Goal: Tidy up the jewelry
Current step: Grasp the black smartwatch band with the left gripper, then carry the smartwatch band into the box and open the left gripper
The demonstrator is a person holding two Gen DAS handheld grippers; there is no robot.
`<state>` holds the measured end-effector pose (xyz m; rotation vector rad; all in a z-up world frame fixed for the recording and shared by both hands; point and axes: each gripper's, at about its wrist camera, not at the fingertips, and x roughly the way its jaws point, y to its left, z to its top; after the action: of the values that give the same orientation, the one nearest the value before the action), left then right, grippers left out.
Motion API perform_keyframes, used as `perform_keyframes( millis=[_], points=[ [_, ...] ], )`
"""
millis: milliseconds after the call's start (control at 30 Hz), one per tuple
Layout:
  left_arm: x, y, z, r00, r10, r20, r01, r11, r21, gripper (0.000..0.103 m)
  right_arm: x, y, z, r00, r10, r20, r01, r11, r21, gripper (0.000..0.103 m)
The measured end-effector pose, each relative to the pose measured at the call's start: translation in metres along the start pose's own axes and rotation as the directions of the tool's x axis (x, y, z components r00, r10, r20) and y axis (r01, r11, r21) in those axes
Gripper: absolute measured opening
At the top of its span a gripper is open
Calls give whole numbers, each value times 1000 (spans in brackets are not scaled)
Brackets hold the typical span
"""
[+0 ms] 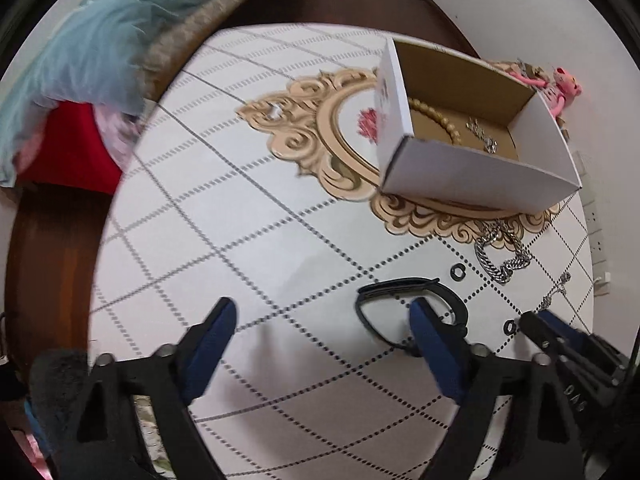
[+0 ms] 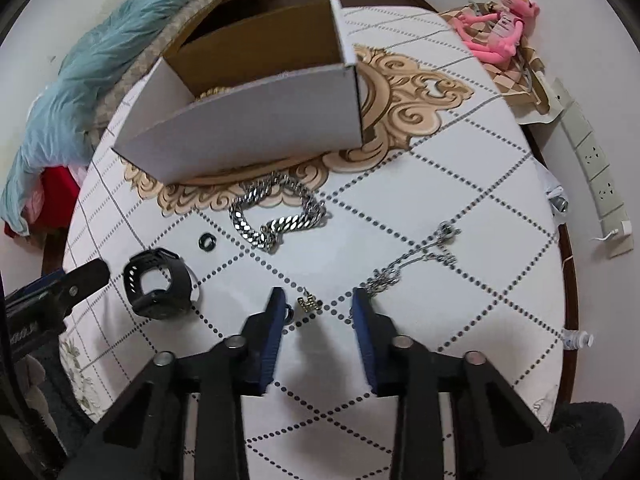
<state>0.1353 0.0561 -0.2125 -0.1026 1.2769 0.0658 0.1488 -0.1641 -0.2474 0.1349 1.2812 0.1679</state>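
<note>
A round table (image 2: 460,184) fills both views, covered in a white cloth with dotted grey diamond lines and a tan scroll-work medallion (image 1: 320,128) at its middle. On the medallion stands an open white cardboard box (image 1: 472,176) with a brown inside; a string of tan beads (image 1: 436,118) and a small silver piece (image 1: 482,136) lie on its floor.

Beyond the table, on its far left, a shaggy light-blue throw (image 2: 80,80) is draped over furniture, and a pink plush toy (image 2: 500,28) lies off the far right edge.

Just in front of the box, on the cloth, lies a heavy silver chain (image 2: 276,216), curled in a loop. To its right a thin silver necklace (image 2: 416,256) trails toward the right gripper. To the left of the heavy chain sits a black watch (image 2: 158,284) with its strap curled, and a small dark ring (image 2: 208,242) lies between watch and chain. A 2nd dark ring (image 1: 511,326) shows in the left wrist view, near the right gripper's tip.

The left gripper (image 1: 324,320) is released, its 2 blue-padded fingers spread wide above the cloth; the right-side finger overlaps the watch, with no clear contact.

The right gripper (image 2: 318,300) is narrower but not clamped: a small gold charm (image 2: 309,303) lies on the cloth between its tips, touching neither pad.
</note>
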Motion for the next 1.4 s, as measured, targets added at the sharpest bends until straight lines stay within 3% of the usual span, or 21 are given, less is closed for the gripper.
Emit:
perform_keyframes(
  millis=[33,100,200,267,600,800,1067,1200,1400],
  points=[
    [3,-1,1,1000,0,-7,0,1000,4,76,3,3,-1,1000,-7,-8,7,1000,-6,20],
    [11,-7,1,1000,-9,-25,10,1000,26,52,4,7,-3,1000,-19,4,19,999,-31,9],
    [20,-10,-3,997,-50,-50,52,998,38,15,1,5,-5,1000,-11,14,11,1000,-28,9],
    [20,-10,-6,997,-72,-39,74,997,38,10,-3,2,-5,1000,0,23,1,1000,-14,9],
    [-15,-8,-20,995,-88,37,85,994,75,8,-45,-28,-7,982,173,80,-183,973,141,9],
    [-47,-5,-8,987,-133,94,126,989,79,8,-66,-31,1,971,209,114,-226,961,162,9],
    [-83,-22,41,964,-198,177,178,977,121,8,-86,-13,46,959,232,160,-247,965,87,9],
    [-80,-35,72,963,-193,189,163,973,166,8,-80,-7,82,963,217,162,-229,972,57,9],
    [-60,-45,107,971,-190,148,162,969,188,8,-61,-4,125,973,194,127,-201,979,44,9]
  ],
)
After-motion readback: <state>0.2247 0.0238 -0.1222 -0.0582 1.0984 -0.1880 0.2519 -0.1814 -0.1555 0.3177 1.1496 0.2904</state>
